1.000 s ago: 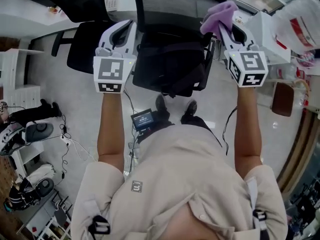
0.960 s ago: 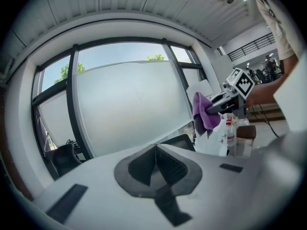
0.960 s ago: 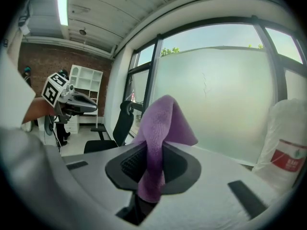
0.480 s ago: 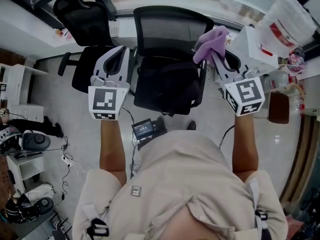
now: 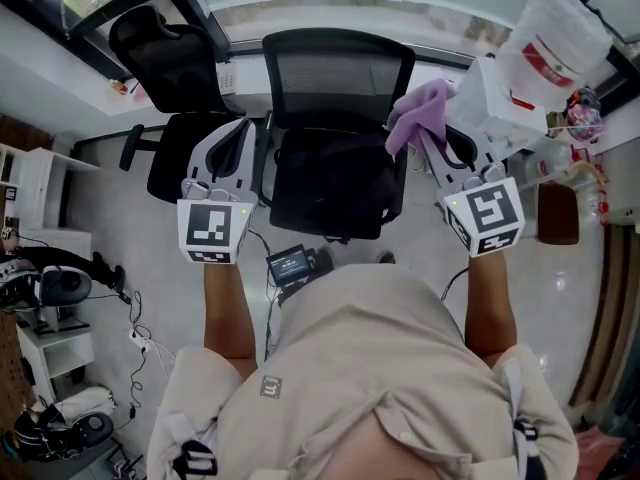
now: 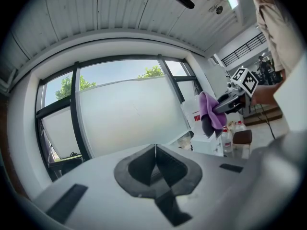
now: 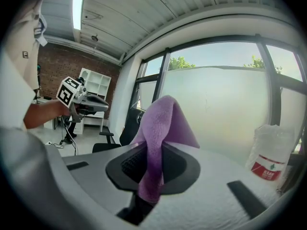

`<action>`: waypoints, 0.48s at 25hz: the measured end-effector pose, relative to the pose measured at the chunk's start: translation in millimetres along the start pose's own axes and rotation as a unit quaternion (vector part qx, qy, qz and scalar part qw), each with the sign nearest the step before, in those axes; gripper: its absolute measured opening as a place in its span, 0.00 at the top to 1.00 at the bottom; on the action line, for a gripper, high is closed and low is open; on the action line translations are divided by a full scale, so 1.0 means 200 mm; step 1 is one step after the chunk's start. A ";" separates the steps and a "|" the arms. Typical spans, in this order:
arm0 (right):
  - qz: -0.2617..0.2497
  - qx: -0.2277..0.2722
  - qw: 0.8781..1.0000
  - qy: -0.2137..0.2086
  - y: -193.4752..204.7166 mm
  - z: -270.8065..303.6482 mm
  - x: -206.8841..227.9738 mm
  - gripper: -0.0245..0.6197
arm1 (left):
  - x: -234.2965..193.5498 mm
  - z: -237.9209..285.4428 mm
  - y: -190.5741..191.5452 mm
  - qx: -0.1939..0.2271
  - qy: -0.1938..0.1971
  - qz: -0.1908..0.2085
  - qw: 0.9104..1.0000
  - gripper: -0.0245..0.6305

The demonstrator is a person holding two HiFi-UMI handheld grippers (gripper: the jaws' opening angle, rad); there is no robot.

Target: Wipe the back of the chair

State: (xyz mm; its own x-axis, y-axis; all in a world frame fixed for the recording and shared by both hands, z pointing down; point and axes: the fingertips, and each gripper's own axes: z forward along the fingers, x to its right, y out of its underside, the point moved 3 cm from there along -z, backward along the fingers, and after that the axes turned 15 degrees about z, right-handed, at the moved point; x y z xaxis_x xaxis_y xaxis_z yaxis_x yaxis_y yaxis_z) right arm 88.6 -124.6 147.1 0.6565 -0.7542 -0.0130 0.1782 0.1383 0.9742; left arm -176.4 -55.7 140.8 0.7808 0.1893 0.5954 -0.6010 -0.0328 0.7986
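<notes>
1. Purple cloth (image 5: 421, 108) clamped in the jaws of the right gripper (image 5: 428, 140), a folded peak standing up past the fingertips and a tail hanging down between them (seen plainly in the right gripper view).
2. Left gripper (image 5: 243, 133) closed on nothing, jaws pressed together, only window and far wall beyond them.
3. Black chair (image 5: 335, 183) standing on the floor straight ahead of the person, between the two grippers. Mesh back (image 5: 338, 76) upright at the far edge of the seat, broad side facing the person, long axis running left to right across the head view.
4. Deciding relation: mesh back lying ahead and to the left of the cloth, cloth close by the back's right edge, near the right armrest. Touching the frame or just clear of it: cannot tell from above.
5. Right gripper the nearer to the mesh, and the one carrying something to wipe with; left gripper beside the seat's left edge, short of the back.
6. Pose: both bare forearms stretched forward and nearly parallel, marker cubes turned up, both grippers pointing away from the body toward the window.
7. Stage, as a judgement only: fits equally a cloth on its way up to the back and a cloth coming off its right edge after a pass; no mark on the mesh to settle it.
8. Around: second black chair (image 5: 165, 48) off the far left, white bag (image 5: 555, 33) at the right.
</notes>
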 end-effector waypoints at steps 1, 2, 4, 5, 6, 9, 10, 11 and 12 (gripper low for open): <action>0.001 0.000 1.000 0.001 0.00 -0.01 0.00 0.90 | 0.01 0.00 0.00 0.001 0.001 0.000 1.000 0.95; 0.002 0.000 1.000 0.002 0.00 -0.02 0.00 0.90 | 0.01 -0.01 -0.01 0.002 0.002 0.000 1.000 0.95; 0.003 0.000 1.000 0.004 0.00 -0.03 0.00 0.90 | 0.02 -0.01 -0.01 0.004 0.004 0.000 1.000 0.95; 0.003 0.000 1.000 0.005 0.01 -0.03 -0.01 0.90 | 0.02 -0.02 -0.01 0.005 0.005 0.000 1.000 0.95; 0.004 0.000 1.000 0.005 0.01 -0.04 -0.01 0.90 | 0.03 -0.02 -0.02 0.006 0.005 0.000 1.000 0.95; 0.004 -0.001 1.000 0.006 0.01 -0.04 -0.02 0.90 | 0.03 -0.03 -0.01 0.008 0.006 -0.001 1.000 0.95; 0.005 -0.001 1.000 0.006 0.01 -0.04 -0.02 0.90 | 0.03 -0.03 -0.01 0.008 0.006 -0.002 1.000 0.95; 0.005 -0.002 1.000 0.007 0.01 -0.04 -0.02 0.90 | 0.03 -0.03 -0.01 0.009 0.007 -0.003 1.000 0.95; 0.005 -0.002 1.000 0.008 0.01 -0.04 -0.03 0.90 | 0.03 -0.03 0.00 0.009 0.007 -0.004 1.000 0.95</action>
State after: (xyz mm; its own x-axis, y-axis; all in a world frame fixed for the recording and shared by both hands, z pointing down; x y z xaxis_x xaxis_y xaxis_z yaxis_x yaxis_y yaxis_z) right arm 92.1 -114.6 147.8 0.6697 -0.7426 -0.0073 0.1743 0.1477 0.9736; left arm -172.2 -47.8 143.5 0.7830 0.2039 0.5877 -0.5915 -0.0486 0.8049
